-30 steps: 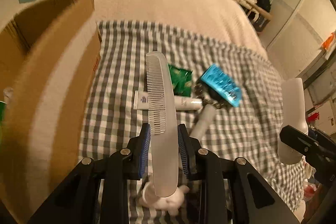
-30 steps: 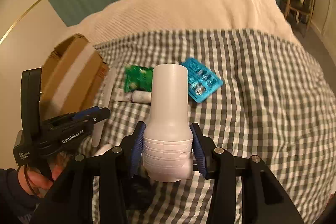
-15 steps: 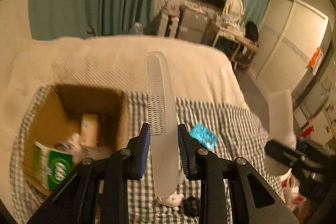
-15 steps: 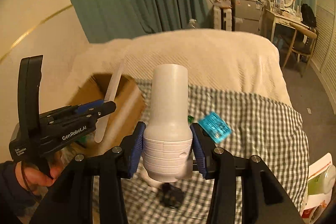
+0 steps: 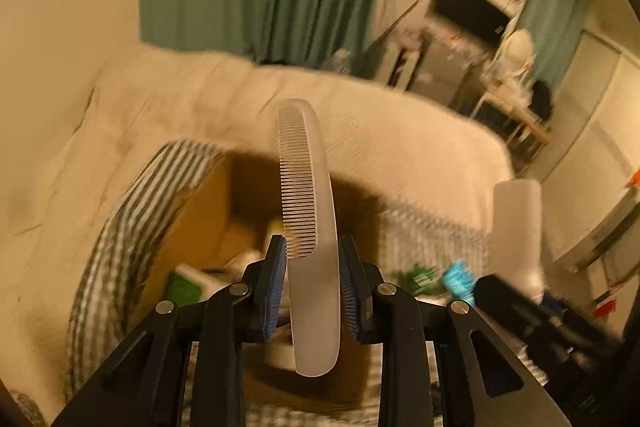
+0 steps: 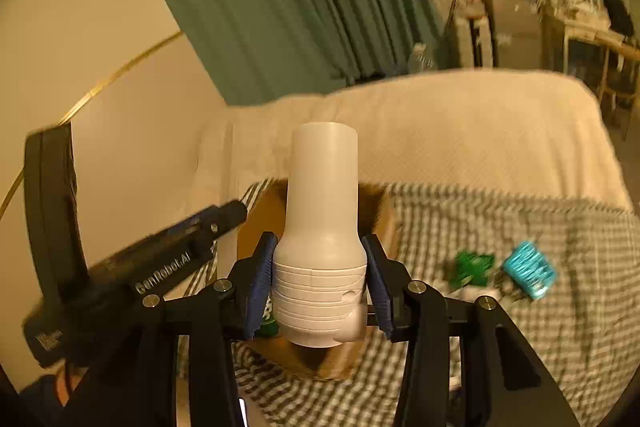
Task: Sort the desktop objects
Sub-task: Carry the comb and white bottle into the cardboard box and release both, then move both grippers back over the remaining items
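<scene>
My left tool [image 5: 313, 281] is clamped on the handle of a translucent white comb [image 5: 308, 211], whose teeth face left as it stands up out of the blue pads. My right tool [image 6: 319, 283] is closed around the ribbed base of a white plastic bottle [image 6: 322, 227], neck pointing away from me. Both are held above an open cardboard box [image 5: 208, 211] that already holds a few blurred packages. The box sits on a grey checked cloth [image 6: 540, 307] spread over a cream-covered bed [image 6: 460, 123]. On the cloth, to the right of the box, lie a green packet [image 6: 472, 267] and a blue blister pack [image 6: 530, 269].
</scene>
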A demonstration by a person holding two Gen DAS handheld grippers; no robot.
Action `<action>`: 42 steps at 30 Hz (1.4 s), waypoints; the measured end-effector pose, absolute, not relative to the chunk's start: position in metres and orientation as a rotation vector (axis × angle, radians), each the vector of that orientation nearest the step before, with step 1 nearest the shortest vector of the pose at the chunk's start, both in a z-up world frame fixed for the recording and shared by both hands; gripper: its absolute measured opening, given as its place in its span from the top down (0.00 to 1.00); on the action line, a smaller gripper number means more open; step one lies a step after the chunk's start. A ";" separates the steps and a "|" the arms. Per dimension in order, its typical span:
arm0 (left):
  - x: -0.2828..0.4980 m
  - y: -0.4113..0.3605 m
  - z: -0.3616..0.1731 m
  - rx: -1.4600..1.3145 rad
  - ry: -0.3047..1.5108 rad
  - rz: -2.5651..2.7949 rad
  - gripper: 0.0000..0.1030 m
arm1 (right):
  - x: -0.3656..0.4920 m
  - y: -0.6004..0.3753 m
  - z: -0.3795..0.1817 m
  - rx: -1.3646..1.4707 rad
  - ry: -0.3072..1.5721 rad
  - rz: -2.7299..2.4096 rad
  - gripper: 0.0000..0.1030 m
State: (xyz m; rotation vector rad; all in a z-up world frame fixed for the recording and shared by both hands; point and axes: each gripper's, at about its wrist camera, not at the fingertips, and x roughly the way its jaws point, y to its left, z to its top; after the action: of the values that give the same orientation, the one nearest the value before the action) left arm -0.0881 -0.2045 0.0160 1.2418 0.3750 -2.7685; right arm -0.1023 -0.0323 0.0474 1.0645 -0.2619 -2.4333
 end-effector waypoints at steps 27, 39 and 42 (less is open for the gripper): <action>-0.109 -0.226 -0.039 1.294 0.275 -2.699 0.32 | -0.159 -0.052 -0.020 1.137 -0.212 -2.412 0.35; -0.089 -0.139 0.018 1.224 0.248 -2.813 0.20 | -0.117 0.067 0.045 1.057 -0.218 -2.624 0.35; -0.086 -0.110 0.024 1.242 0.214 -2.830 0.13 | -0.101 0.095 0.059 1.041 -0.208 -2.669 0.35</action>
State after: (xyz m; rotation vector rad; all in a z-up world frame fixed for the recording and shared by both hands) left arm -0.0857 -0.1104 0.0236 1.2420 0.2137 -2.8301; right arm -0.1007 0.0954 0.0589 1.0408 -0.2076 -2.6692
